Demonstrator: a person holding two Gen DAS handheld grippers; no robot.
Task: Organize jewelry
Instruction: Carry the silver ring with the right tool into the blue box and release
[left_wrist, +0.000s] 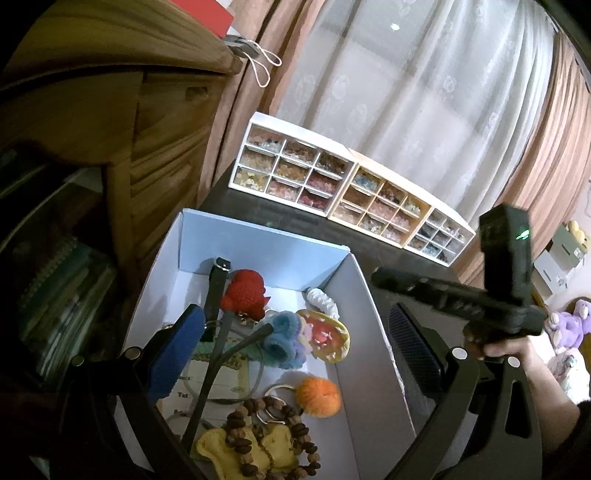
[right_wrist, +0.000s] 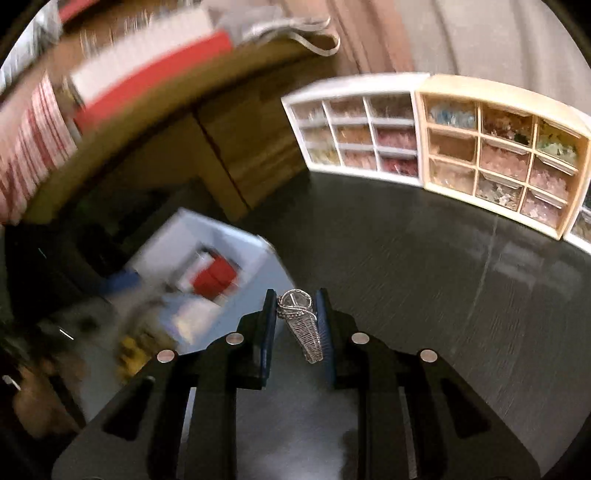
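silver ring (right_wrist: 300, 320) sits pinched between the right gripper (right_wrist: 297, 325) fingers for carrying, above the table (right_wrist: 406, 258); left gripper (left_wrist: 295, 354) fingers gape over the box (left_wrist: 373, 343), ready to pick

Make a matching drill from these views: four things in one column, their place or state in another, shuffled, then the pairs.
Things:
1. silver wire ring
2. orange pompom
3. white drawer organizer
4. left claw

Places or states:
A. at the back of the dark table, by the curtain
B. open, over the box
C. lying inside the white box
D. pinched in the right claw

Pairs: 1-D, 2-C, 3-A, 4-B
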